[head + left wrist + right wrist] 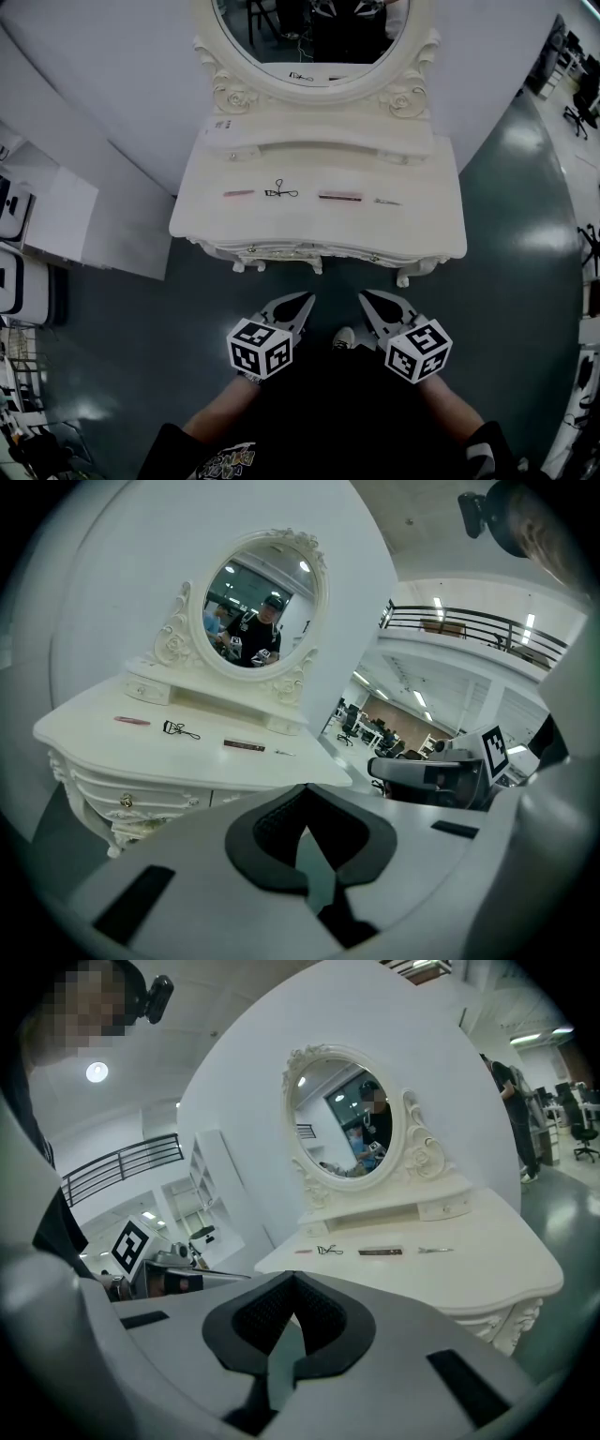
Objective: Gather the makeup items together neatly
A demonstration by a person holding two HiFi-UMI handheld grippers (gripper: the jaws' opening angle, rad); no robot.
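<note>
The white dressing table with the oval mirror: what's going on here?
A person stands before the white dressing table holding a left gripper and a right gripper, both shut, empty and short of it. On it lie in a row a pink stick, a black eyelash curler, a dark red bar and a thin silvery tool. Nothing is gathered yet.

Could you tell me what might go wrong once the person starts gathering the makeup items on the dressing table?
1. The thin tool at the row's right end lies flat on the dressing table; a pinch may slide it rather than lift it.
2. The eyelash curler has looped handles that could snag or twist when gripped.
3. The left gripper and right gripper are shut and empty, short of the table; reaching in unopened would just shove items.
</note>
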